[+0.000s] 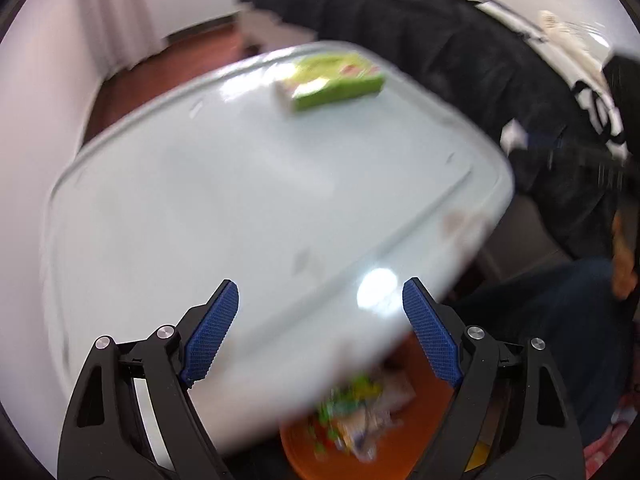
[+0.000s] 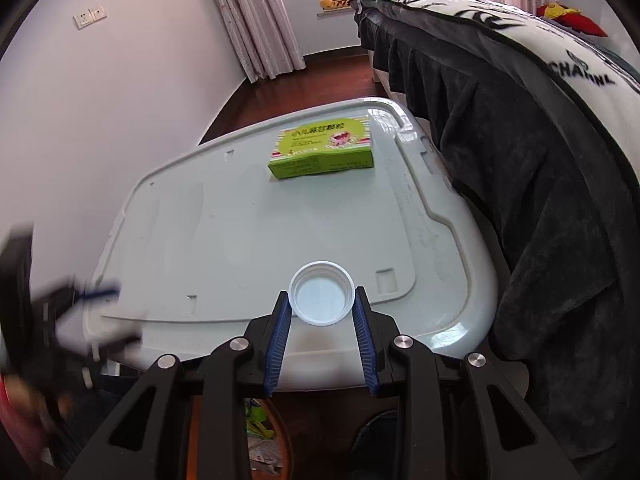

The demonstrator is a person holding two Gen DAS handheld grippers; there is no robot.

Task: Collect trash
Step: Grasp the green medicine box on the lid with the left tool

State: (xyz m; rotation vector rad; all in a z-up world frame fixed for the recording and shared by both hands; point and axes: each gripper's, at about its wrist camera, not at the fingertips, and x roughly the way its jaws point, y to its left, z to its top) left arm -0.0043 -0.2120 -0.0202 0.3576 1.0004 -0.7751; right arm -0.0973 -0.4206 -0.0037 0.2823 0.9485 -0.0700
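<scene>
My right gripper (image 2: 322,300) is shut on a white plastic cap (image 2: 321,299), open side facing the camera, held over the near edge of a pale grey bin lid (image 2: 224,220). A green carton (image 2: 322,150) lies flat at the lid's far end; it also shows in the blurred left wrist view (image 1: 336,82). My left gripper (image 1: 320,292) is open and empty above the lid's near edge (image 1: 200,200). It appears blurred at the left of the right wrist view (image 2: 72,304). An orange trash bin (image 1: 360,440) holding wrappers sits on the floor below the lid.
A bed with a dark skirt and black-and-white blanket (image 2: 520,120) runs along the right of the lid. A pale wall (image 2: 100,100) stands to the left. Dark wood floor and curtains (image 2: 256,20) lie beyond. Trash shows under the right gripper (image 2: 260,432).
</scene>
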